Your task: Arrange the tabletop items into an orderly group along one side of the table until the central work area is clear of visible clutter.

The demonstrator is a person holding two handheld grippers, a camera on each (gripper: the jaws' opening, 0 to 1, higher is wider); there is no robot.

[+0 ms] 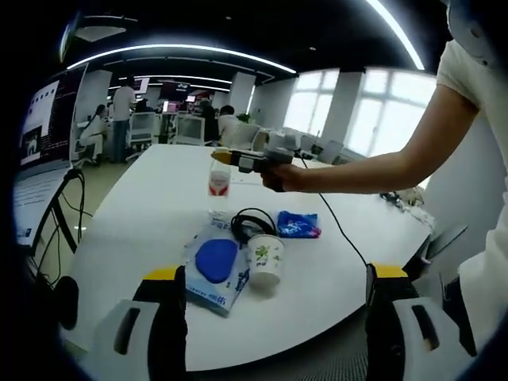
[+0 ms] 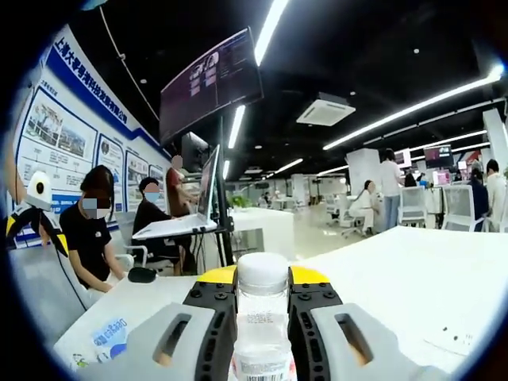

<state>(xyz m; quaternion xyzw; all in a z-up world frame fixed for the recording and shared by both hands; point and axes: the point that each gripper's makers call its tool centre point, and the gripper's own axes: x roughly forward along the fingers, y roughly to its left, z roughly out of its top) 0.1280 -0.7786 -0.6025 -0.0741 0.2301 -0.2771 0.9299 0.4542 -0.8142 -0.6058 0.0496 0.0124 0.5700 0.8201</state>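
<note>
The right claw [image 2: 263, 317] is clamped on one clear plastic water bottle [image 2: 263, 313], its two jaws pressed against the bottle's sides just below the white cap. The bottle stands upright, long axis vertical, cap pointing up between the yellow jaw tips. In the left gripper view the same claw [image 1: 232, 159] shows at the far side of the counter, held in a person's hand [image 1: 279, 176], closed around the top of the bottle [image 1: 219, 184], which carries a red label and whose base looks to be at the white counter [image 1: 143, 214], though contact is hard to judge.

The left claw [image 1: 270, 333] hangs with its jaws wide apart at the near edge of the counter, gripping nothing.

Just beyond it lie four more things in a loose cluster. One white paper cup [image 1: 265, 260] with a green print stands slightly tilted, mouth up. Touching its left side is one flat pale blue packet [image 1: 214, 266] with a dark blue oval, its long axis running away from the claw. One coiled black cable [image 1: 252, 222] lies just behind the cup. One crumpled blue wrapper [image 1: 298, 225] rests to the right, near the cable.
</note>
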